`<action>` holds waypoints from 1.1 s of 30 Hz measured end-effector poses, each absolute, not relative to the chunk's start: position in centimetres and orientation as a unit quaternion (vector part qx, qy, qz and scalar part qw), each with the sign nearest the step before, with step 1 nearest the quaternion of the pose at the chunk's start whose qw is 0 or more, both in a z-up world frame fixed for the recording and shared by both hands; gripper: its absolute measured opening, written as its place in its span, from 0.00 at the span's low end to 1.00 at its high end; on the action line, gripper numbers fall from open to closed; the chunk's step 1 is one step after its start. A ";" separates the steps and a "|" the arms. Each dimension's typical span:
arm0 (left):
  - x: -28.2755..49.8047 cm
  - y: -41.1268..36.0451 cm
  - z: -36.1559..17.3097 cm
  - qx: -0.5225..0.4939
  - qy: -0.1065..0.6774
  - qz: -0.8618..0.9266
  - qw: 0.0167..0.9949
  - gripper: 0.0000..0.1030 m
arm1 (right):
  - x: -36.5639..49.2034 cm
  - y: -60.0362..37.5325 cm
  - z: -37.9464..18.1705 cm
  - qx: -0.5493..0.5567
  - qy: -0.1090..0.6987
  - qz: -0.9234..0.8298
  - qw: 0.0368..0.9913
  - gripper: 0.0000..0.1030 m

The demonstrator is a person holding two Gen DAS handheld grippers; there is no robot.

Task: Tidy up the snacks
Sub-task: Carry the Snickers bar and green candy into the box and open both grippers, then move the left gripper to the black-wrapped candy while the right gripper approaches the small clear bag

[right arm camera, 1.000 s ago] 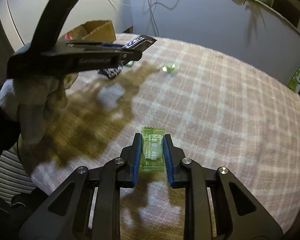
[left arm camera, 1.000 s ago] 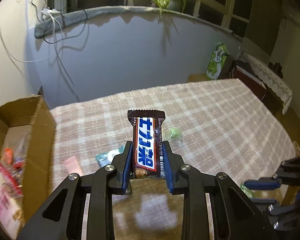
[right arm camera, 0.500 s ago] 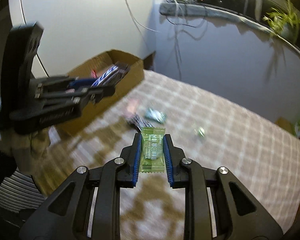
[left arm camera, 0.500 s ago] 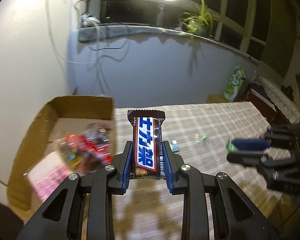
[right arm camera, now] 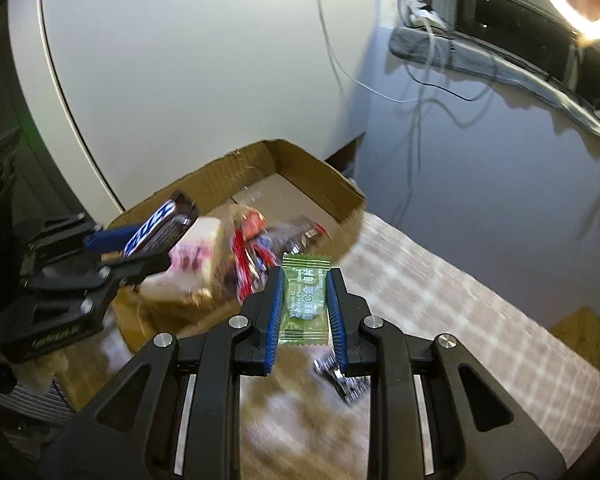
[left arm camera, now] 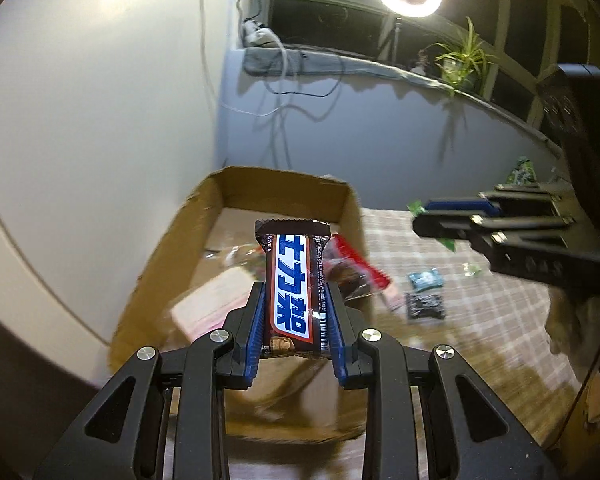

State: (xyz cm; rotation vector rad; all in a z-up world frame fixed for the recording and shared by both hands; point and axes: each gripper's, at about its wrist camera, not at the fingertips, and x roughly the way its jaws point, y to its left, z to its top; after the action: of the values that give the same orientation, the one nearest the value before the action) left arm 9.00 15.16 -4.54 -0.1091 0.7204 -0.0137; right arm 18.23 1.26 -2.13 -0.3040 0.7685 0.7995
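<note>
Green candy (right arm camera: 305, 300) clamped in right tongs (right arm camera: 304, 312), chocolate bar (left arm camera: 294, 292) in left tongs (left arm camera: 296, 320).

Pink-and-cream plaid-clothed table (left arm camera: 480, 320): open brown cardboard box (left arm camera: 352, 216) at edge; teal packet (left arm camera: 425, 280), black packet (left arm camera: 425, 305) alongside.

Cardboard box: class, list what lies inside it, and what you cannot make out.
Inside the cardboard box lie a pink-and-white packet, red snack wrappers and a bare stretch of box floor. The left gripper and its chocolate bar cover the near corner; blur hides wrapper labels.
</note>
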 end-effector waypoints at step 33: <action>8.9 16.5 -5.0 -0.045 0.353 0.017 0.934 0.57 | 21.7 7.2 -2.5 -0.161 0.353 0.406 0.827 0.90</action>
State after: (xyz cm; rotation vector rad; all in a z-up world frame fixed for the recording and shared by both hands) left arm 8.93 16.45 -5.05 -0.0922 0.7221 0.0347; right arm 21.69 7.21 -2.51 -0.3424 0.7507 0.8619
